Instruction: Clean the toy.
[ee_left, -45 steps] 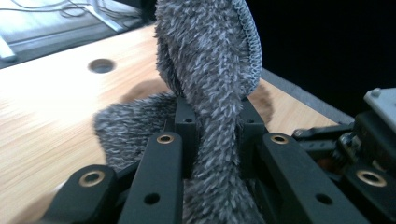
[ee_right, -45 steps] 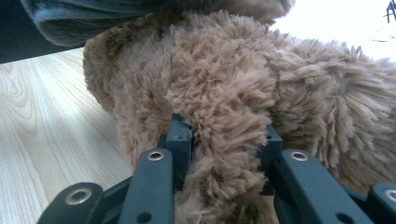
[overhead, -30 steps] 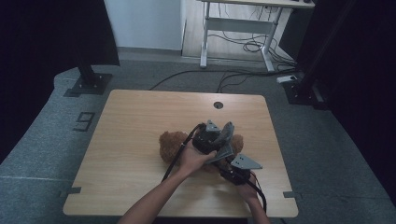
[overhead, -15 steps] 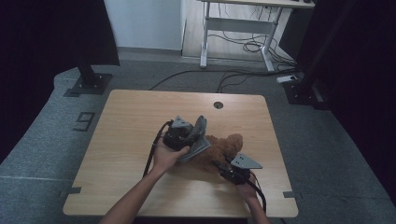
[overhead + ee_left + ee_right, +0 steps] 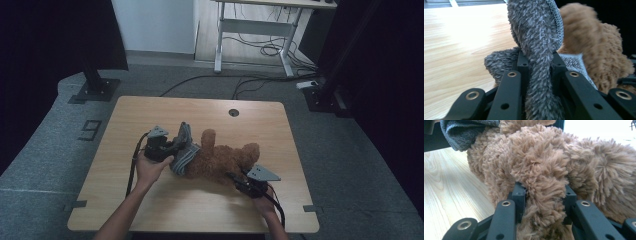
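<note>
Grey garment (image 5: 183, 150) (left-clamped), teddy bear (image 5: 225, 160) right-gripped

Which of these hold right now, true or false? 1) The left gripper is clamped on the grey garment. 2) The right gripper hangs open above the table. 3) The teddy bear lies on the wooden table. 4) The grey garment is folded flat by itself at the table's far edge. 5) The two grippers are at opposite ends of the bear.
1) True: the left gripper is shut on the grey garment.
2) False: the right gripper is shut on the teddy bear, pinching its brown fur.
3) True: it lies on the table.
4) False: it is bunched against the bear, in the left gripper.
5) True: left at the garment end, right at the other.
</note>
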Demonstrator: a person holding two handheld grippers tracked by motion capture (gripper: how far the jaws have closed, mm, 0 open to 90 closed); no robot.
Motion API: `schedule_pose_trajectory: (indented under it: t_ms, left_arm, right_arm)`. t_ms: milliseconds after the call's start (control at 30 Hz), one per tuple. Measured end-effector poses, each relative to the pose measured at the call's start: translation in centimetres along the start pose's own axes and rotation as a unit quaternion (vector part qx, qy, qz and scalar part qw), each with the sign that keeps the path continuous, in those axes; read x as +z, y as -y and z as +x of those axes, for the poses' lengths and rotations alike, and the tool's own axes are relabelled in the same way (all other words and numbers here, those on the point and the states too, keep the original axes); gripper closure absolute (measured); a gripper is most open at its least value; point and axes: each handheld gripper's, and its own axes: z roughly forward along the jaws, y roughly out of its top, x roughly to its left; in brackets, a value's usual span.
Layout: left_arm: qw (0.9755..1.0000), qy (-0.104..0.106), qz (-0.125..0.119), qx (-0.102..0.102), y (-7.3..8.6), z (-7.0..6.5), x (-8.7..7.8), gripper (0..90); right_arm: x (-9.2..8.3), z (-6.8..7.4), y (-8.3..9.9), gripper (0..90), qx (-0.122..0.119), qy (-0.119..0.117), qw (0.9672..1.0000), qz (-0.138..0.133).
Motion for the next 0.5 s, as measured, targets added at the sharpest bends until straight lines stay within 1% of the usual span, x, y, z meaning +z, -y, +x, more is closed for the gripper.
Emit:
schedule_pose_trajectory:
  t_ms: [100, 167, 200, 267, 333, 367, 433, 500]
  left_arm:
    - [0.9999, -0.013, 0.001, -0.004, 0.2, 0.8, -0.5, 75.7]
    - [0.9996, -0.029, 0.006, -0.004, 0.4, 1.5, -0.8, 75.7]
    - [0.9994, -0.033, 0.009, -0.009, 0.6, 2.0, -0.9, 75.7]
    - [0.9990, -0.040, 0.015, -0.015, 1.0, 2.6, -1.1, 75.7]
    - [0.9989, -0.037, 0.013, -0.024, 1.1, 3.0, -1.3, 75.7]
    - [0.9990, -0.035, 0.011, -0.025, 1.1, 2.9, -1.4, 75.7]
    - [0.9995, -0.028, 0.002, -0.018, 0.5, 2.2, -1.7, 75.6]
    - [0.9998, -0.019, -0.006, -0.003, -0.4, 0.9, -1.9, 75.6]
  right_arm:
    - [0.0, 0.0, 0.0, 66.0, 0.003, 0.001, 1.0000, 0.000]
    - [-0.1, -0.1, 0.0, 66.0, 0.004, 0.000, 1.0000, 0.000]
    - [-0.1, -0.1, 0.1, 66.0, 0.005, 0.000, 1.0000, 0.000]
    - [-0.1, -0.2, 0.1, 66.0, 0.006, 0.000, 1.0000, -0.001]
    - [-0.1, -0.2, 0.1, 66.0, 0.007, -0.001, 1.0000, -0.001]
    - [-0.1, -0.2, 0.1, 66.0, 0.007, 0.000, 1.0000, -0.001]
    - [-0.1, -0.3, 0.1, 66.0, 0.008, 0.000, 1.0000, -0.001]
    - [-0.2, -0.3, 0.1, 66.0, 0.008, 0.001, 1.0000, -0.001]
